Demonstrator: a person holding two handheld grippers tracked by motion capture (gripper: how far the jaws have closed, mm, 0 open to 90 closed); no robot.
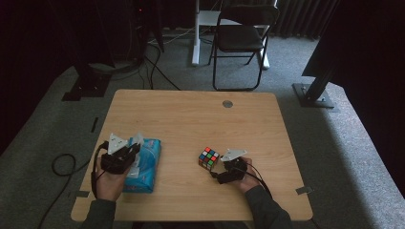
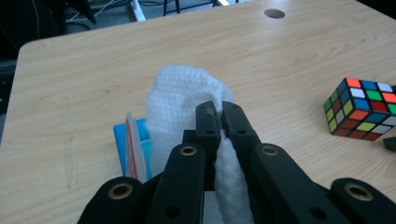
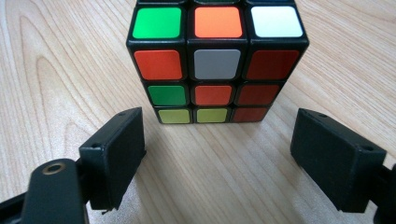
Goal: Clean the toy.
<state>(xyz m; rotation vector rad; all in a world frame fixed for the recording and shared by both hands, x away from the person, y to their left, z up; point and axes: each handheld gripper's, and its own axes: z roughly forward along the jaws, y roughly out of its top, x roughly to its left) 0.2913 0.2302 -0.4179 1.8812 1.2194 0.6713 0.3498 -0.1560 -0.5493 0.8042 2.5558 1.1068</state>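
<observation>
Left tongs, jaws clamped on white tissue drawn from blue pack at the table's near-left edge: soft, light, tears easily; I judge the pinched fold the best hold. Right tongs: I keep them spread wide, empty, just short of cube. Bare wood lies open ahead.

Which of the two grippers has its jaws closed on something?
The left gripper: its jaws pinch a white tissue. The right gripper stands open before the cube.
</observation>
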